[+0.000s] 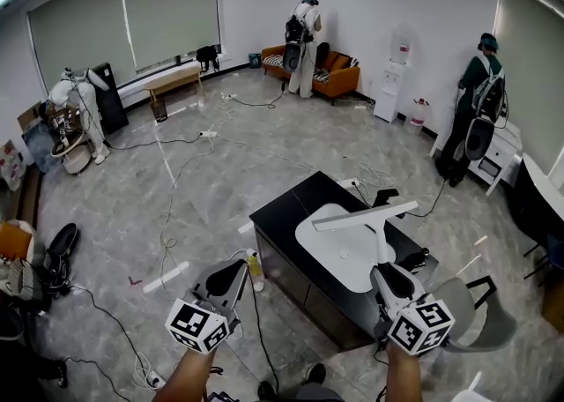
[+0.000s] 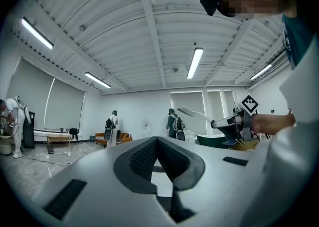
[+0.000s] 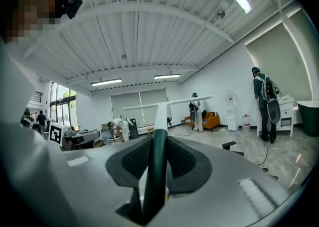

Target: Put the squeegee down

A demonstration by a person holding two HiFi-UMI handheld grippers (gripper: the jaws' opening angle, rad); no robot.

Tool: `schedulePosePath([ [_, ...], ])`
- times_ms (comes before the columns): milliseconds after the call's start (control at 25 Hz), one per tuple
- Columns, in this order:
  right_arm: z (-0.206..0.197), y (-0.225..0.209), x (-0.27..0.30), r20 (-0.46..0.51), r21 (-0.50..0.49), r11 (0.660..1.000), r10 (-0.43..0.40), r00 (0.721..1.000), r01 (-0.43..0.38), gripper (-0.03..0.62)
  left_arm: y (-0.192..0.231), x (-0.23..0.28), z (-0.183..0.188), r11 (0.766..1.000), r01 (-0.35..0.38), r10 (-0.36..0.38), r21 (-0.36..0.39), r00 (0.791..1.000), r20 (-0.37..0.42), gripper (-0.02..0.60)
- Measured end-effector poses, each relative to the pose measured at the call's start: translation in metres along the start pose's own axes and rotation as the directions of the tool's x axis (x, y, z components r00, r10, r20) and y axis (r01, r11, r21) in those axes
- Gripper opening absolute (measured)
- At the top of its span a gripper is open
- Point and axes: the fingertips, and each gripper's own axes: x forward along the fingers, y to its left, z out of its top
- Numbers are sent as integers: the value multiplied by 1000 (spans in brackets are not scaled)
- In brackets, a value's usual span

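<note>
Squeegee (image 3: 159, 116) handle clamped between right tool (image 3: 158, 141) pads in right gripper view, head view alone shows black desk (image 1: 286, 211) below, left tool (image 2: 157, 140) closed together, empty.

You'll find no readable words, brands or numbers. The cubes on your left tongs (image 1: 233, 270) and right tongs (image 1: 384, 273) bear only black-and-white square markers; smaller print, if any, seems too blurred.
</note>
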Motion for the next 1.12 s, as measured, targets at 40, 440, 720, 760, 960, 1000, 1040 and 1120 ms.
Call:
schedulePosePath([
  [40,2,-8,4,0,3,1000,12,1000,-12,101,-2,7,2,1000,-9,9,8,1000,-2,5],
  [440,25,-84,47,1,15,994,112,994,-112,101,-20,76,11,995,-98,99,36,995,-9,5],
  [720,35,-114,70,1,28,985,171,985,-171,101,-26,99,15,986,-158,159,56,987,-17,5],
  [760,36,-116,72,3,30,984,176,984,-176,101,-25,100,14,985,-164,165,57,986,-19,5],
  [960,32,-138,77,-4,40,983,179,984,-178,101,-29,118,9,983,-170,172,65,985,-31,5],
  [1000,30,-141,79,-7,41,984,175,985,-175,101,-29,122,6,984,-167,169,60,985,-31,5],
  [1040,28,-144,80,-10,40,985,170,985,-170,101,-27,126,2,985,-162,164,54,986,-31,5],
  [1120,26,-148,83,-16,38,987,157,987,-156,101,-26,135,-3,988,-144,146,46,989,-33,5],
])
